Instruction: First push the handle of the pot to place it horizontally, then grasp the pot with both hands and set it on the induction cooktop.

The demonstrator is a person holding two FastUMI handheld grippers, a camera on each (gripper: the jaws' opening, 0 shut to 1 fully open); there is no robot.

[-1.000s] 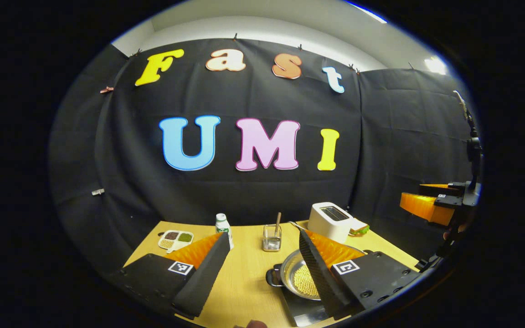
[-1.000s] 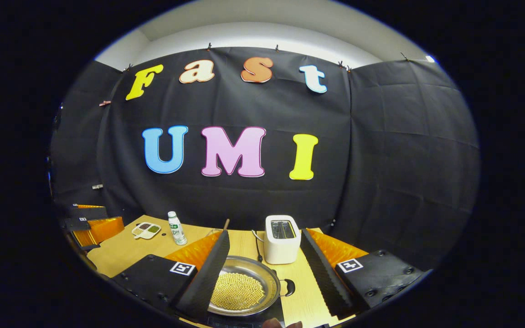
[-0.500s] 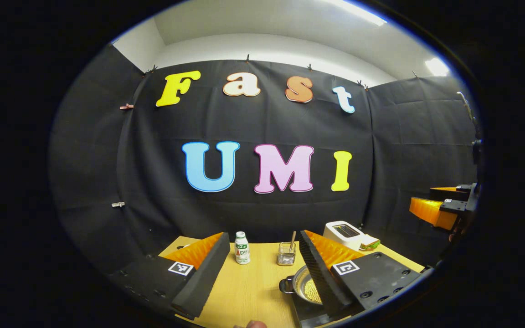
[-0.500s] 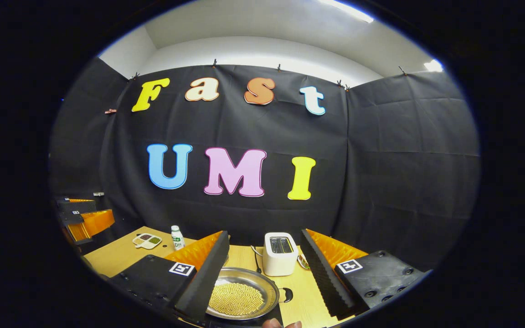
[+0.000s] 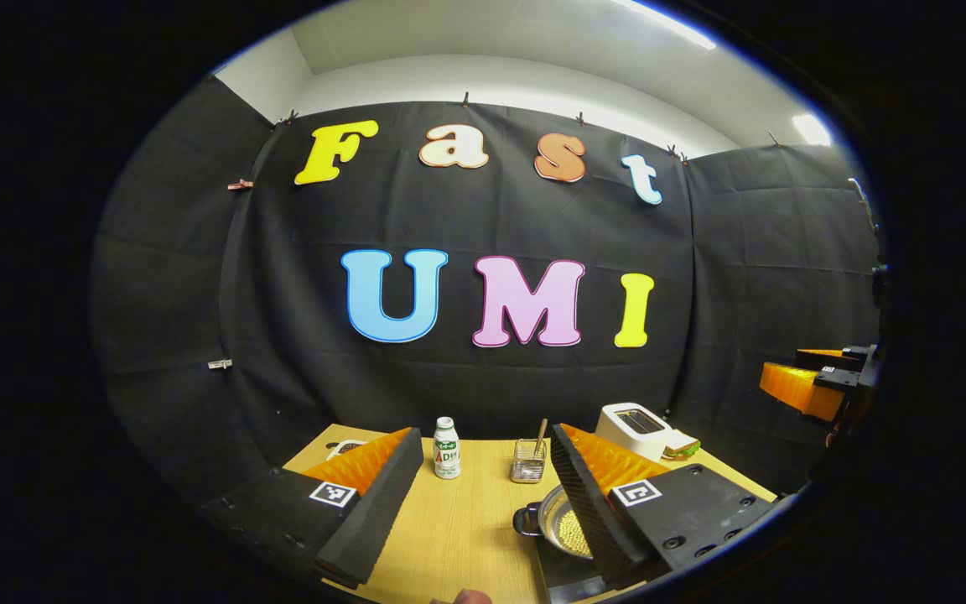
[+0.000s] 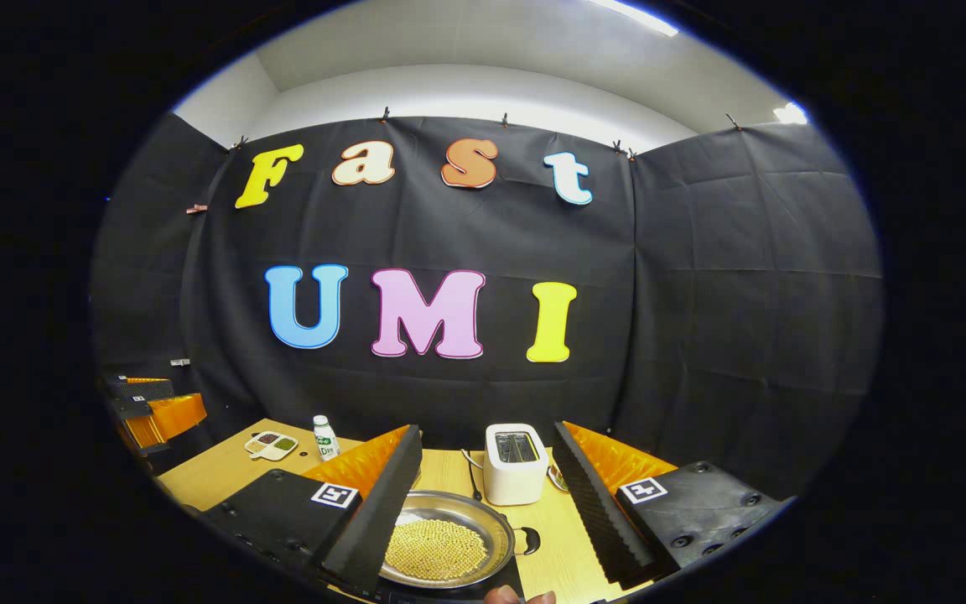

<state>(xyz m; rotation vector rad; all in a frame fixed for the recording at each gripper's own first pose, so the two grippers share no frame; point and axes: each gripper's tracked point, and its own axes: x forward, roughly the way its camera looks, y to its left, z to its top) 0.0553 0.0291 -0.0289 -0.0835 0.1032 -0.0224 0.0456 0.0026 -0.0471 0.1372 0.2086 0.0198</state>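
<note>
You pulled both tongs, left (image 5: pixel 483 495) and right (image 6: pixel 483 503), back and up, spread wide and holding nothing, since the round steel pot of yellow beans (image 6: pixel 441 549) sat on the black induction cooktop (image 5: pixel 563 570).

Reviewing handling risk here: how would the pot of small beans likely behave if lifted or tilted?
The pot is shallow and metal, so probably rigid. Its loose beans would likely roll and shift when tilted. The small side handle suggests a narrow grip, so it may tip if lifted one-sided.
</note>
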